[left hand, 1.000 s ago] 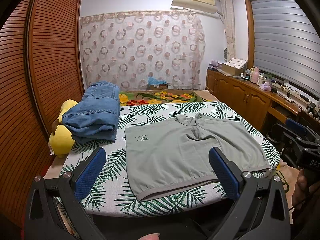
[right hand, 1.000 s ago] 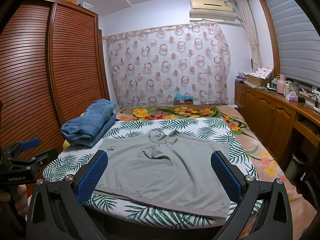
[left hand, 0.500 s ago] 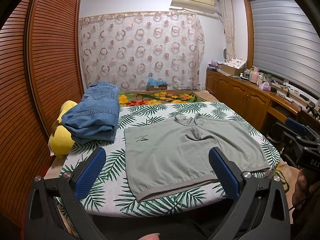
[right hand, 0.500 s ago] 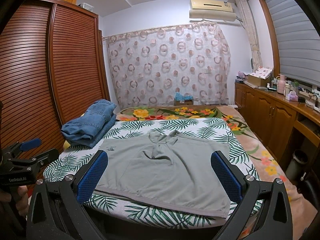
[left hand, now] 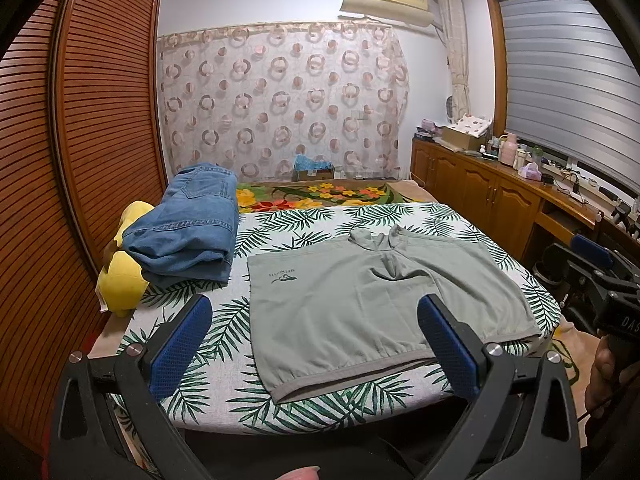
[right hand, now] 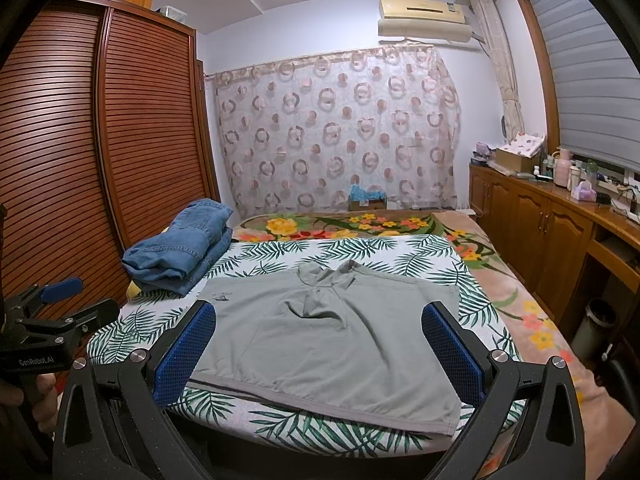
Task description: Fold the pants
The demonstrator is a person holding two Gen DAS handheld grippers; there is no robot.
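The grey shorts lie spread flat on the leaf-print sheet that covers the near part of the bed, waistband toward the near edge and both legs pointing toward the curtain. A small dark logo sits near the shorts' 10 o'clock corner in the left wrist view. The fabric bunches in low folds where the legs meet, at the garment's 12 o'clock side. The left gripper hangs above the near edge of the bed with its blue-padded fingers spread wide apart and nothing between them; the waistband shows in the gap. The right gripper is held the same way, fingers wide apart and clear of the cloth, with the shorts filling the space between them. In the left wrist view the right gripper appears at 3 o'clock, off the side of the bed; in the right wrist view the left gripper appears at 9 o'clock. Folded jeans rest at 10 o'clock from the shorts, just beside them, partly on top of a yellow soft toy against the slatted wardrobe. A flowered blanket covers the far part of the bed.
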